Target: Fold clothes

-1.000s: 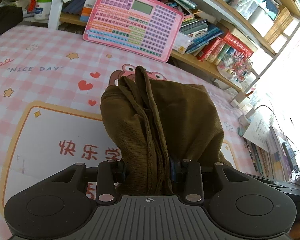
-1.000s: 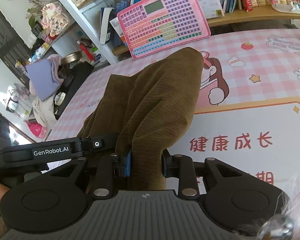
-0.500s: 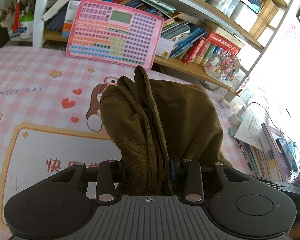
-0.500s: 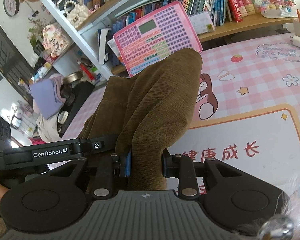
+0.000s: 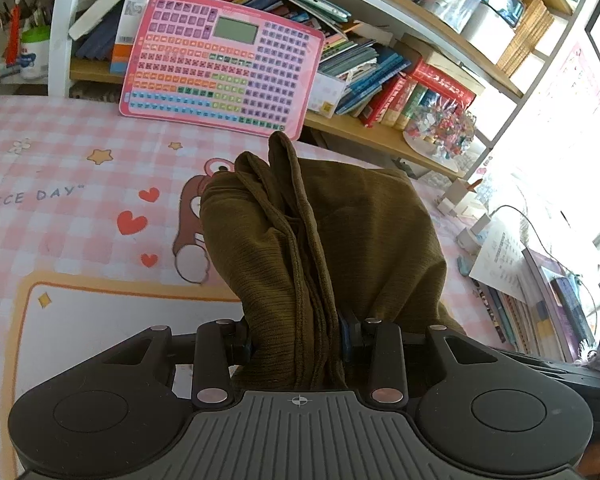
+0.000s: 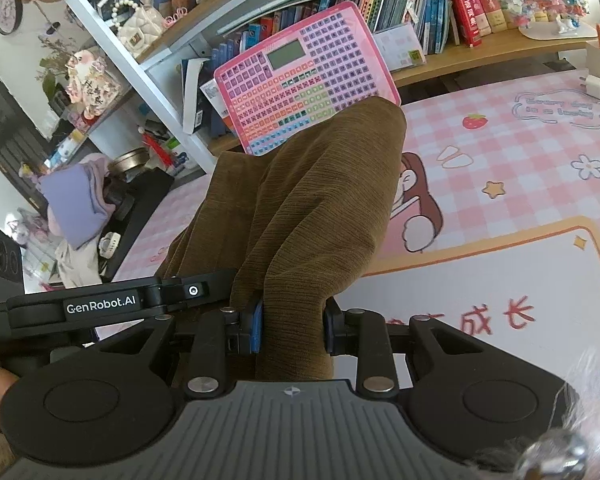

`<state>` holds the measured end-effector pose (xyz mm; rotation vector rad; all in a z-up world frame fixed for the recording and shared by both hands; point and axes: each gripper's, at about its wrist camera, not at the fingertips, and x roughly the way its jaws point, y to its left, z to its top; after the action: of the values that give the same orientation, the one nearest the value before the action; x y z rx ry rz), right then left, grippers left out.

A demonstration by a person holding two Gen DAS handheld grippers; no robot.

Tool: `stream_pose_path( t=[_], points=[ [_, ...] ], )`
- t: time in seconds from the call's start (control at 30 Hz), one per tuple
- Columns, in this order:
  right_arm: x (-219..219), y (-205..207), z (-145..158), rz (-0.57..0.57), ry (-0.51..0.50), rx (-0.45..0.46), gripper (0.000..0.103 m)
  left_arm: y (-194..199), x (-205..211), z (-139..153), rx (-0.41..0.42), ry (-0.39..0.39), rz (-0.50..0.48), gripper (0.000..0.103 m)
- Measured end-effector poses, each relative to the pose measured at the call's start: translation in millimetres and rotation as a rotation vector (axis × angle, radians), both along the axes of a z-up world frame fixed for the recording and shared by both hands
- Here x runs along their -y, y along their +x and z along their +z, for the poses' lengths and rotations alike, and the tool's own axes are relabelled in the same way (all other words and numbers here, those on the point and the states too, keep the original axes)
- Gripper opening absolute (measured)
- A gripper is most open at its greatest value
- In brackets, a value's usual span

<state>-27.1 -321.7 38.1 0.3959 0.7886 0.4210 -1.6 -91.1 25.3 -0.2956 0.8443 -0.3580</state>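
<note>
An olive-brown ribbed garment point(image 5: 320, 240) hangs bunched between both grippers above a pink checked table mat point(image 5: 72, 216). My left gripper point(image 5: 298, 336) is shut on a thick bundle of its folded edges. My right gripper point(image 6: 292, 320) is shut on another part of the same garment point(image 6: 300, 200), which drapes up and over the fingers and hides their tips. The left gripper's body point(image 6: 100, 304) shows at the left of the right wrist view, close beside the right gripper.
A pink toy keyboard point(image 5: 220, 64) leans against a bookshelf point(image 5: 400, 92) at the table's back edge. Papers and books point(image 5: 508, 268) lie at the right. A dark stand with lilac clothes point(image 6: 76, 200) is off the table's left. A white charger point(image 6: 594, 84) lies far right.
Both grippers have lifted and tilted back with the garment still held; more of the bookshelf and less of the mat's near part now shows. The grips have not changed.
</note>
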Motion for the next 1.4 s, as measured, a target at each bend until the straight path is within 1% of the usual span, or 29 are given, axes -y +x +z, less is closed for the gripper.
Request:
stream_pose_path(
  t=[0.27, 0.5, 0.67, 0.97, 1.1, 1.2, 1.4],
  points=[
    [-50, 39, 4, 0.026, -0.037, 0.009, 0.026, 37, -53, -2, -0.007, -0.034, -0.008, 0.035],
    [-95, 97, 10, 0.067, -0.07, 0.048, 0.026, 86, -95, -6, 0.004, -0.067, 0.004, 0.035],
    [-122, 139, 7, 0.074, -0.088, 0.063, 0.026, 123, -124, -11, 0.014, -0.091, 0.013, 0.035],
    [-152, 198, -15, 0.059, -0.095, 0.041, 0.026, 180, -151, -34, -0.005, -0.106, 0.024, 0.035],
    [-162, 216, -27, 0.053, -0.104, 0.04, 0.026, 201, -161, -48, -0.027, -0.126, 0.04, 0.035],
    [-167, 228, -35, 0.05, -0.109, 0.041, 0.026, 212, -166, -56, -0.041, -0.136, 0.054, 0.035],
    [-172, 241, -53, 0.049, -0.096, -0.01, 0.027, 221, -175, -70, -0.072, -0.131, 0.071, 0.035]
  ],
)
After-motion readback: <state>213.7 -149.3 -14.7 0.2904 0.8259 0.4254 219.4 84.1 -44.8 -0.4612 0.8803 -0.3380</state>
